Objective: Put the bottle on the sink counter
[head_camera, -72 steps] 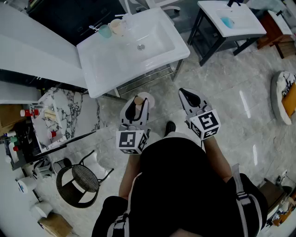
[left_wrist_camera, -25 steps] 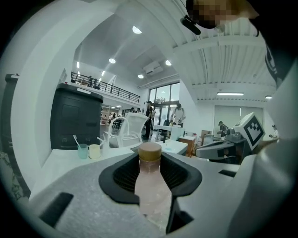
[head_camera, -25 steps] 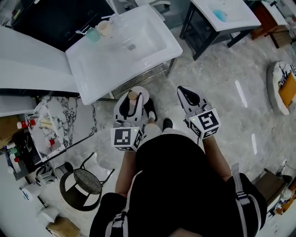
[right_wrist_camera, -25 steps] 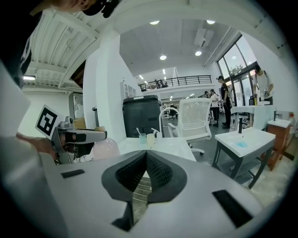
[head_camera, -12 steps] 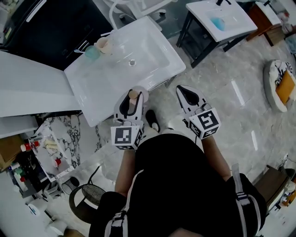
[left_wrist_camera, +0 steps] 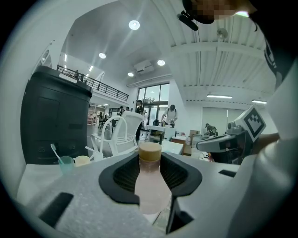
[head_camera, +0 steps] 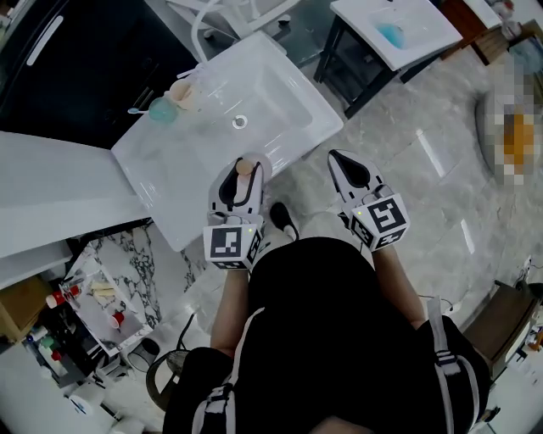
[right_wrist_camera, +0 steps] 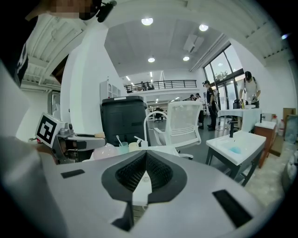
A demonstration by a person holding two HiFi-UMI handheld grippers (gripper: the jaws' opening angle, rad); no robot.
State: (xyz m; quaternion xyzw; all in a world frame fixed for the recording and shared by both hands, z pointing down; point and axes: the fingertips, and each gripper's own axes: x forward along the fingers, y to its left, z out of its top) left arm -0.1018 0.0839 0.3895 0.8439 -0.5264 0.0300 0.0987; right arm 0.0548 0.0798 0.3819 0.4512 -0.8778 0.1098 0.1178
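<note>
A pale pink bottle (left_wrist_camera: 150, 183) with a tan cap stands upright between the black pads of my left gripper (left_wrist_camera: 151, 160), which is shut on it. In the head view the bottle (head_camera: 246, 168) and left gripper (head_camera: 241, 180) hang over the front edge of the white sink counter (head_camera: 170, 161). My right gripper (head_camera: 337, 159) is to the right, over the floor beside the counter's corner. Its jaws meet with nothing between them in the right gripper view (right_wrist_camera: 145, 157). That view also has the left gripper (right_wrist_camera: 77, 142) and bottle (right_wrist_camera: 104, 151) at its left.
A teal cup with a toothbrush (head_camera: 159, 108) and a cream cup (head_camera: 182, 91) stand at the counter's back left, near the faucet (head_camera: 204, 25). The basin has a drain (head_camera: 240, 122). A second sink stand (head_camera: 394, 30) is at the upper right, a black cabinet (head_camera: 76, 51) behind.
Both grippers have drawn closer to the sink counter. The left gripper, still holding the bottle, has gone from above the floor to above the counter's front edge.
</note>
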